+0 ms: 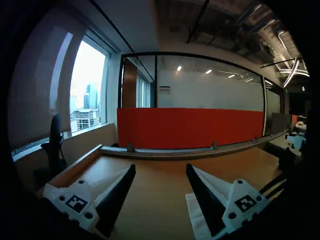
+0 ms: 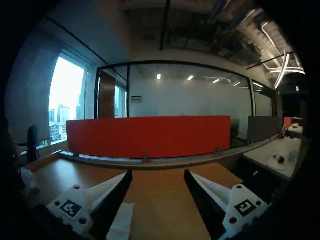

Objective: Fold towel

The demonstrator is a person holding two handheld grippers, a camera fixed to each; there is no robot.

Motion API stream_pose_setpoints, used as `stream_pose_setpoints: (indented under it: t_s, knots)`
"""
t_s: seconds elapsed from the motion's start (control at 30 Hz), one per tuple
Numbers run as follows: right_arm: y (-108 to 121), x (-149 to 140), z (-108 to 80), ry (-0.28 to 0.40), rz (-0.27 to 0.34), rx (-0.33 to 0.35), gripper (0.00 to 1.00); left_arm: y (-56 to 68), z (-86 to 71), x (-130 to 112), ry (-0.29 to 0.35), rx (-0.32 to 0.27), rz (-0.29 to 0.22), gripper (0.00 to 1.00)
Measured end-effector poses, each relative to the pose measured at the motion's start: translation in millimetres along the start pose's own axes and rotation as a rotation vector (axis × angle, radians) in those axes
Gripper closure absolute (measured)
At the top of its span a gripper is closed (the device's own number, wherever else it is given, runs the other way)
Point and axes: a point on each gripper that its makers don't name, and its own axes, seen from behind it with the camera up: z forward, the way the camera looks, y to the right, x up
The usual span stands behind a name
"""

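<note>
In the left gripper view my left gripper (image 1: 161,170) is open over the wooden desk (image 1: 160,188), nothing between its fingers. A white towel (image 1: 196,218) lies flat on the desk beside and under the right finger, only a corner of it showing. In the right gripper view my right gripper (image 2: 157,174) is open too, with an empty gap. The same white towel (image 2: 121,222) lies low on the desk by its left finger, partly hidden behind it.
A red divider panel (image 1: 188,128) and a rail close off the desk's far edge, with a glass wall behind. An office chair (image 1: 54,148) stands at the left by the window. Another desk (image 2: 276,154) with cables is at the right.
</note>
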Motion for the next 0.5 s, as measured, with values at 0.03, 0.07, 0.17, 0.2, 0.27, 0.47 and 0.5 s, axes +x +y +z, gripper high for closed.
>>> stream_pose_setpoints:
  t_s: [0.03, 0.07, 0.17, 0.2, 0.27, 0.47, 0.5]
  knots:
    - [-1, 1, -0.2, -0.006, -0.003, 0.006, 0.0, 3.7, 2.1, -1, -0.006, -0.008, 0.003, 0.07]
    - [-2, 2, -0.3, -0.011, -0.006, 0.012, 0.0, 7.4, 4.2, -2, -0.012, -0.017, 0.006, 0.07]
    - [-11, 0, -2.3, -0.043, -0.027, 0.056, 0.0, 20.5, 7.4, -8, -0.047, -0.064, 0.03, 0.07]
    - [-16, -2, -3.3, -0.059, -0.037, 0.077, 0.0, 25.2, 8.1, -11, -0.062, -0.083, 0.041, 0.07]
    - [-25, -7, -5.5, -0.094, -0.056, 0.119, 0.0, 33.4, 9.1, -17, -0.09, -0.117, 0.063, 0.07]
    - [-52, -21, -13.5, -0.182, -0.109, 0.234, 0.0, 58.3, 7.4, -35, -0.162, -0.225, 0.12, 0.07]
    - [-56, -24, -15.0, -0.195, -0.117, 0.251, 0.0, 62.2, 6.4, -38, -0.173, -0.243, 0.126, 0.07]
